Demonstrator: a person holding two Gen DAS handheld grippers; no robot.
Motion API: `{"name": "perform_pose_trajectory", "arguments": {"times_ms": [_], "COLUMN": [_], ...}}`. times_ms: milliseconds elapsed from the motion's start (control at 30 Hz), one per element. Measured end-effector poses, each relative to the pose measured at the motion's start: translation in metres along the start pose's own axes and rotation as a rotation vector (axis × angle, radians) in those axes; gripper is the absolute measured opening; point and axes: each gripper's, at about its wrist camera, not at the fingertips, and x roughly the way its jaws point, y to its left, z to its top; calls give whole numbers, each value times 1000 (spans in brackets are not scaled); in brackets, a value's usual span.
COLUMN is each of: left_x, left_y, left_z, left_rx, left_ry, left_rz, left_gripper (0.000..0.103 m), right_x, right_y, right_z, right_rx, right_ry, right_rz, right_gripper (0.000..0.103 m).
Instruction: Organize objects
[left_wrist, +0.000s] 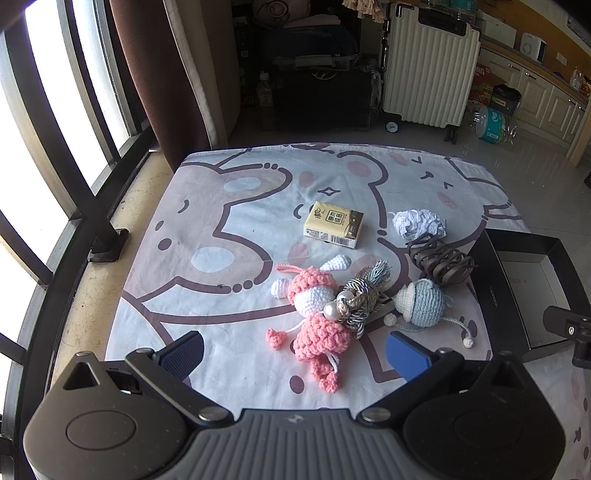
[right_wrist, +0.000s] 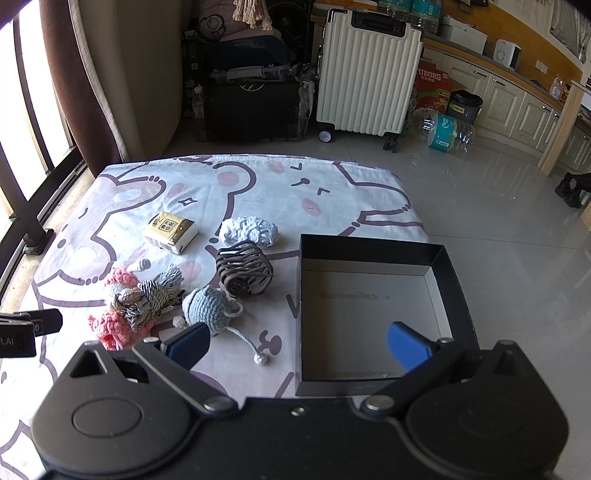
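A pink crochet toy (left_wrist: 314, 314) (right_wrist: 114, 317) lies on the cartoon-print cloth (left_wrist: 221, 229), with a grey tassel charm with pearls (left_wrist: 356, 299) (right_wrist: 147, 299) on top of it. A blue crochet toy (left_wrist: 423, 301) (right_wrist: 208, 304), a brown wire clip (left_wrist: 441, 264) (right_wrist: 243, 271), a crumpled pale cloth (left_wrist: 419, 223) (right_wrist: 249, 230) and a tissue pack (left_wrist: 334, 223) (right_wrist: 170, 230) lie nearby. An open black box (right_wrist: 373, 247) (left_wrist: 495, 291) stands at the right, nothing in it. My left gripper (left_wrist: 295, 352) is open just before the pink toy. My right gripper (right_wrist: 299, 343) is open over the box's near left edge.
A white suitcase (right_wrist: 367, 74) and dark bags (right_wrist: 251, 107) stand behind the table. Water bottles (right_wrist: 447, 133) lie on the tiled floor. A window railing (left_wrist: 55, 184) and a brown curtain (left_wrist: 155, 74) run along the left.
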Motion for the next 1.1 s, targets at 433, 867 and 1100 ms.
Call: {"name": "perform_pose_trajectory", "arguments": {"times_ms": [433, 867, 1100], "left_x": [0, 4, 4], "left_y": [0, -1, -1], "left_z": [0, -7, -6], "left_rx": [-1, -1, -1], "left_ry": [1, 1, 2], "left_rz": [0, -2, -1], "left_gripper": [103, 103, 103], "right_x": [1, 1, 1], "right_y": [0, 0, 0], "right_z": [-1, -1, -1], "right_rx": [0, 0, -1], "right_ry": [1, 2, 2], "right_rz": [0, 0, 0], "right_gripper": [103, 103, 103]}}
